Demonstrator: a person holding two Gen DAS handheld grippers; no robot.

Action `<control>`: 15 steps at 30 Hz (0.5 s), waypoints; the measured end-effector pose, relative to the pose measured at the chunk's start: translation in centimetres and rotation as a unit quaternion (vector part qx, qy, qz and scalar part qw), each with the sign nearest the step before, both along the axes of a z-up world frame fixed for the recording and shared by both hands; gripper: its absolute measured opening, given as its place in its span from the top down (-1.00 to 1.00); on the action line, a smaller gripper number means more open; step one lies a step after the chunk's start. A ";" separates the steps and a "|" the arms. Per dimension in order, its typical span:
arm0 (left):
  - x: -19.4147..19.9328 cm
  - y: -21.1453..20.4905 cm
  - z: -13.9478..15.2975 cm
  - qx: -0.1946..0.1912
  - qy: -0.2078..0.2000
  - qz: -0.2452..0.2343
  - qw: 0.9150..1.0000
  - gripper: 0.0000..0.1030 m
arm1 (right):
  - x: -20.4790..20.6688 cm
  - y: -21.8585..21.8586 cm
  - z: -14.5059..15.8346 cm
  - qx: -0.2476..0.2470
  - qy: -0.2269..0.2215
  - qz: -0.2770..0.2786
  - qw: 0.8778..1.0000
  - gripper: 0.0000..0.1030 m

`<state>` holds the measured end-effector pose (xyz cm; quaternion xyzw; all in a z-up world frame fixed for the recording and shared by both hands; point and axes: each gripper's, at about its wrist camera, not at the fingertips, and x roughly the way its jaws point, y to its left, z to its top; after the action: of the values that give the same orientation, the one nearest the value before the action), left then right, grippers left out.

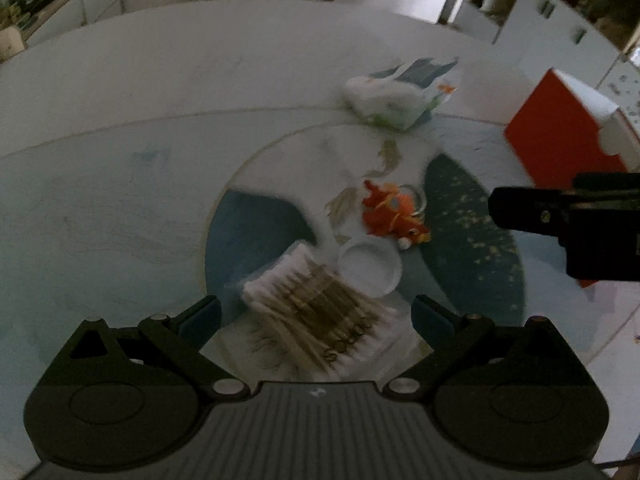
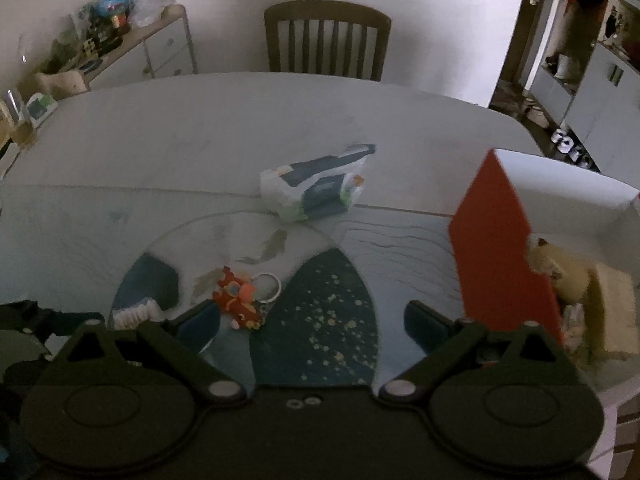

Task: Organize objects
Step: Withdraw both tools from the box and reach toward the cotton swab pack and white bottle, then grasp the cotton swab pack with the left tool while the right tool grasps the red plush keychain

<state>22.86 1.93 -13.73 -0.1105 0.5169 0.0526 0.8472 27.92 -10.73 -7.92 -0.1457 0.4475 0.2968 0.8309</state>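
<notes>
My left gripper [image 1: 316, 314] is open, its jaws wide on either side of a clear pack of cotton swabs [image 1: 320, 312] lying on the table, not touching it. A round white lid [image 1: 370, 266] lies just beyond the pack. An orange plush keychain [image 1: 394, 216] [image 2: 240, 300] with a metal ring rests on the mat. A tissue pack [image 1: 396, 96] [image 2: 316, 188] lies farther back. My right gripper [image 2: 312, 320] is open over the dark blue part of the mat, holding nothing. The red and white box [image 2: 504, 256] stands to its right.
The box [image 1: 560, 136] holds a yellowish plush toy [image 2: 560, 272] and other items. A wooden chair [image 2: 328, 40] stands behind the table [image 2: 240, 120]. A cluttered sideboard [image 2: 120, 40] is at far left. The right gripper's body [image 1: 568, 220] enters the left wrist view from the right.
</notes>
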 end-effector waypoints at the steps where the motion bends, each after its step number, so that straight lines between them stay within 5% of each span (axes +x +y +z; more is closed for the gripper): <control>1: 0.0 0.1 -0.2 0.001 0.003 0.002 1.000 -0.97 | 0.1 0.3 -0.3 -0.001 0.003 0.004 1.000 -0.91; 7: -0.5 0.6 -0.7 0.014 0.006 -0.003 1.000 -0.98 | 0.7 2.5 -2.1 -0.010 0.021 0.013 1.000 -0.89; 15: -1.7 3.1 -0.9 0.040 0.011 -0.004 0.999 -0.98 | 1.5 5.4 -4.5 -0.026 0.042 0.021 0.999 -0.60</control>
<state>21.13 5.04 -14.67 -0.0743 0.5238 0.0707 0.8456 29.42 -5.38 -12.47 -0.1637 0.4862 0.3080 0.8012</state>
